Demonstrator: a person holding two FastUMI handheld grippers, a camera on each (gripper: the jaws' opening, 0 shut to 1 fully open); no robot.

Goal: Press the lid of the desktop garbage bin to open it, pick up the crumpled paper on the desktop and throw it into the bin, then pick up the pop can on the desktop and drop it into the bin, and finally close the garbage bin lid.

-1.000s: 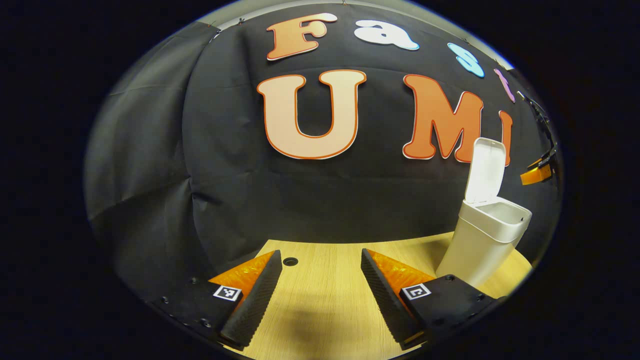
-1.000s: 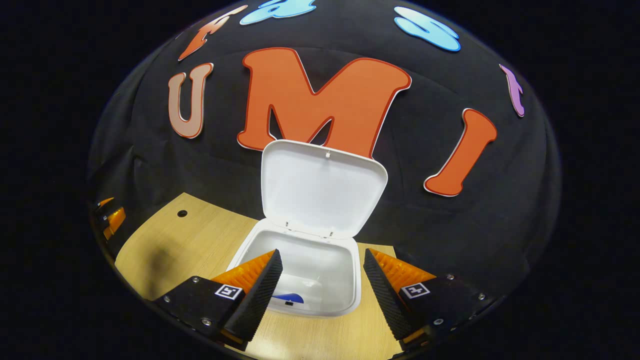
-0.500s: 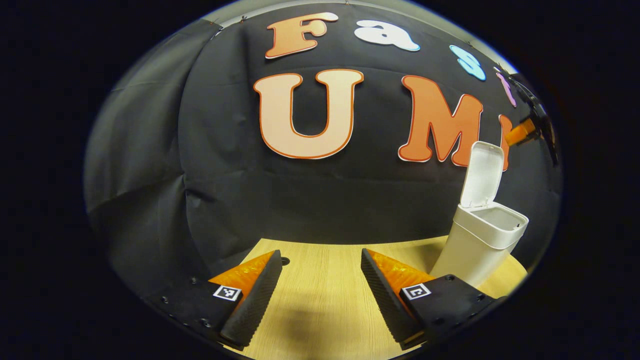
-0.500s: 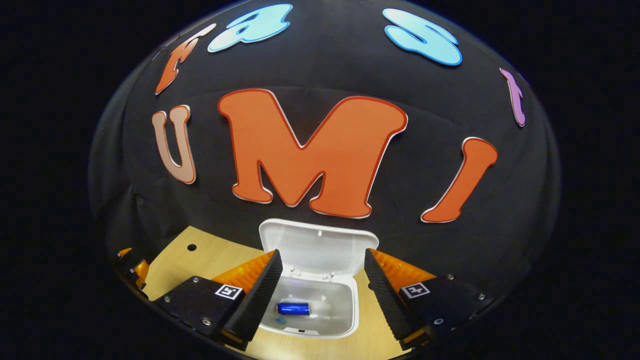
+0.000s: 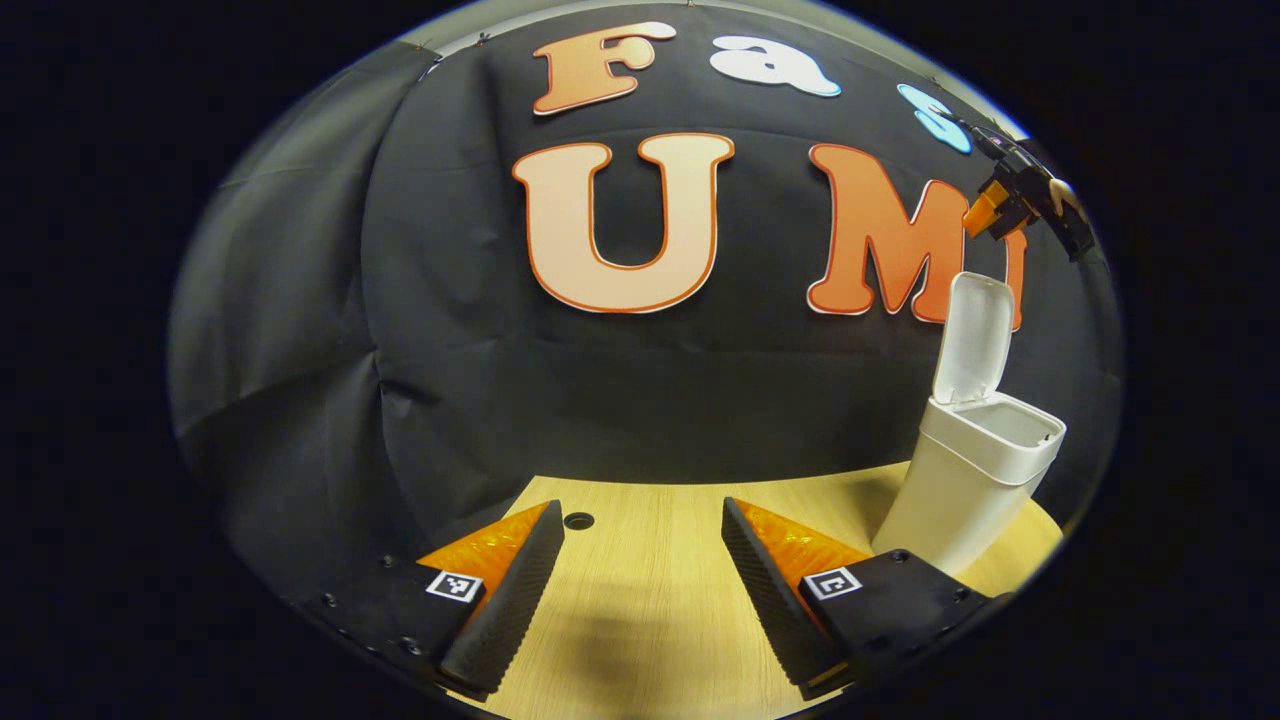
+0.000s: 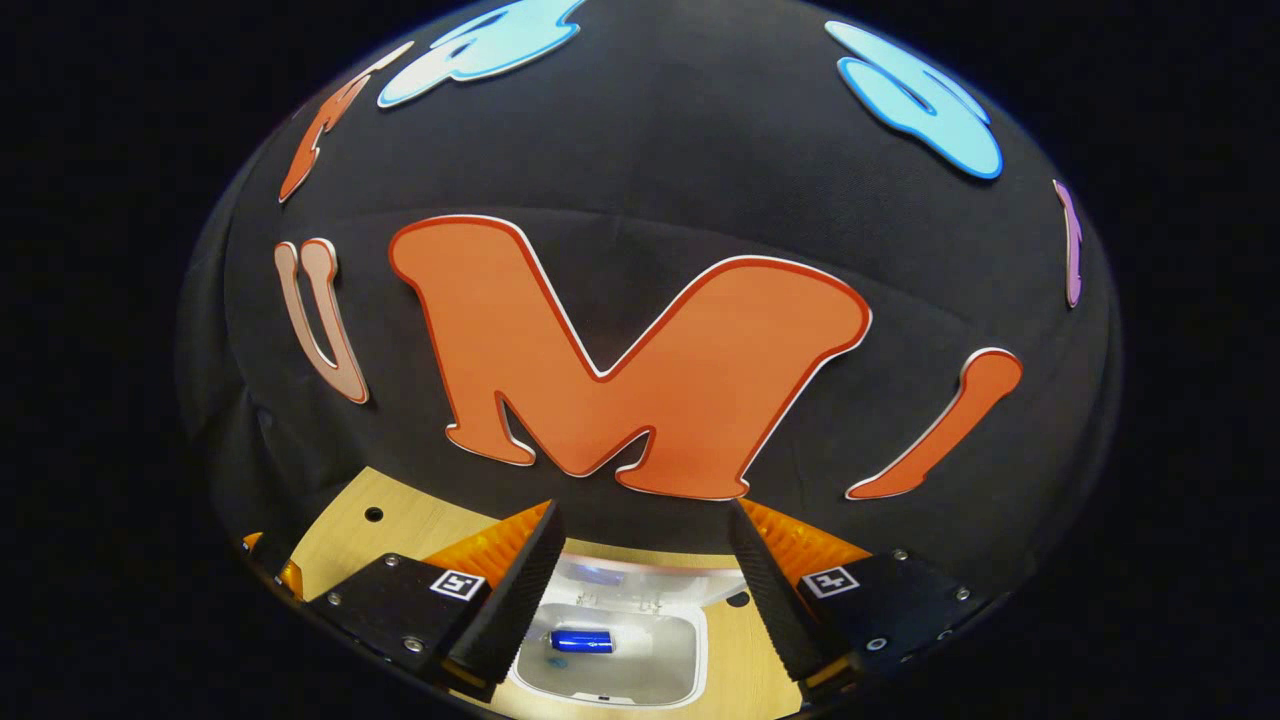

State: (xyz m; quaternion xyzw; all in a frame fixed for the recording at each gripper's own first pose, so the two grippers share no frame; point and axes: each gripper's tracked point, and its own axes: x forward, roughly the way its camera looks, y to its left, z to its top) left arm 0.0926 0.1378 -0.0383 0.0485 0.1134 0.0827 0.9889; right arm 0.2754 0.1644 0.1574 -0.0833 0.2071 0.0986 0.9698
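Pale wooden table (image 5: pixel 650 600) carries your white plastic garbage bin (image 5: pixel 960 490), its lid (image 5: pixel 972 338) upright. Your left gripper (image 5: pixel 640 590) hovers wide apart, empty. Your right gripper (image 6: pixel 640 590), also wide, hangs above the bin, where the blue pop can (image 6: pixel 581 640) lies.

Recording booth, black cloth wall (image 5: pixel 450 380), wooden desktop (image 5: pixel 650 600)

light wood desk (image 5: pixel 650 590) w/ small round hole (image 5: pixel 579 521); white bin (image 5: pixel 965 480) stands upright near its right edge.
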